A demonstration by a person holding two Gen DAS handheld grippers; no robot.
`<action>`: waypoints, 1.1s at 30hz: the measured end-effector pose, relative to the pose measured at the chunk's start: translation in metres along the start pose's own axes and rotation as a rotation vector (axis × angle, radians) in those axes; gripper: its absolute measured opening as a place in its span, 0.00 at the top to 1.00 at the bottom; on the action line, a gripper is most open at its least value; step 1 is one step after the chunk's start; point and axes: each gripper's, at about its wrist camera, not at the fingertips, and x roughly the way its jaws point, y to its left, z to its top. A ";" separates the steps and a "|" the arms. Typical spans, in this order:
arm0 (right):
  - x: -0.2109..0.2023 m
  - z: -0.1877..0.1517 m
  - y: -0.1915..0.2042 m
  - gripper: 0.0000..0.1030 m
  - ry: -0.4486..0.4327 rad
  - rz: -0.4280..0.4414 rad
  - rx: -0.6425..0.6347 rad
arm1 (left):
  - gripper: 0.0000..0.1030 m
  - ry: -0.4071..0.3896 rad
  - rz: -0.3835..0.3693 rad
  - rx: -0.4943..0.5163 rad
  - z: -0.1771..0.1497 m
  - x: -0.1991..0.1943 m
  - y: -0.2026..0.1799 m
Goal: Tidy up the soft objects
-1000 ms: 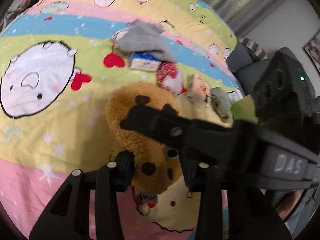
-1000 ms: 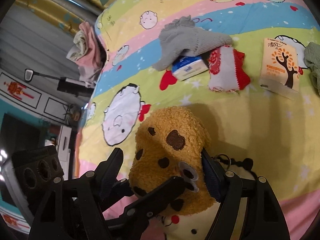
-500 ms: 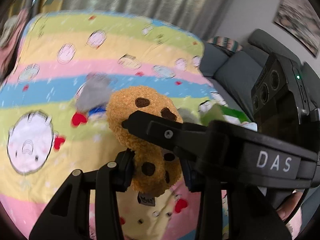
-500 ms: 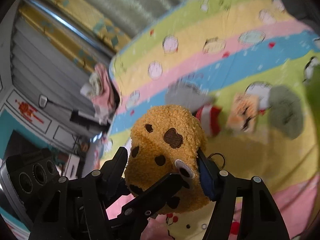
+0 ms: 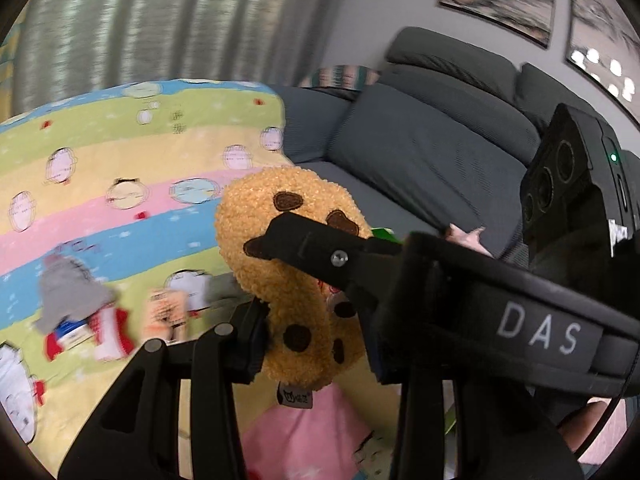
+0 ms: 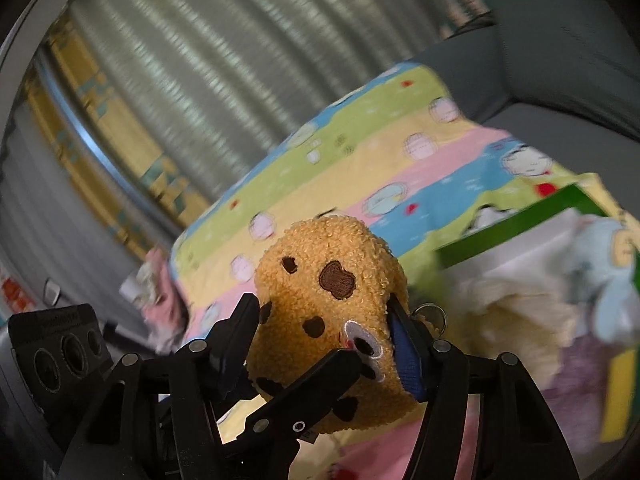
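Note:
A tan cookie plush (image 5: 288,248) with brown chips hangs in the air above the striped cartoon blanket (image 5: 120,168), held from two sides. My left gripper (image 5: 312,332) is shut on its lower part. My right gripper (image 6: 324,320) has its pads pressed into the plush (image 6: 332,292), and its jaws are closing further. In each wrist view a finger of the other gripper crosses in front of the toy. A green box (image 6: 520,232) holding a pale blue soft toy (image 6: 608,272) and a cream one (image 6: 520,320) sits to the right.
On the blanket lie a grey sock (image 5: 68,296), a red-and-white sock (image 5: 112,332) and an orange tissue pack (image 5: 168,312). A grey sofa (image 5: 420,140) stands beyond the blanket's right edge. Pink clothes (image 6: 160,312) are heaped at the left, with curtains behind.
Both grippers have lifted the cookie plush off the blanket and swung right, so the sofa and the green box have come into view. The right jaws have narrowed on the toy.

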 end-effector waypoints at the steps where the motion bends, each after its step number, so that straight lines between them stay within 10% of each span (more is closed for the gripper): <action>1: -0.002 0.000 -0.006 0.40 -0.011 -0.021 0.012 | 0.64 0.004 -0.022 0.013 0.002 0.008 -0.007; 15: -0.010 0.006 -0.090 0.55 -0.040 -0.256 0.181 | 0.64 0.138 -0.188 0.063 0.002 0.099 -0.051; 33: 0.012 -0.003 -0.136 0.60 0.031 -0.424 0.294 | 0.65 0.246 -0.111 -0.010 -0.012 0.144 -0.048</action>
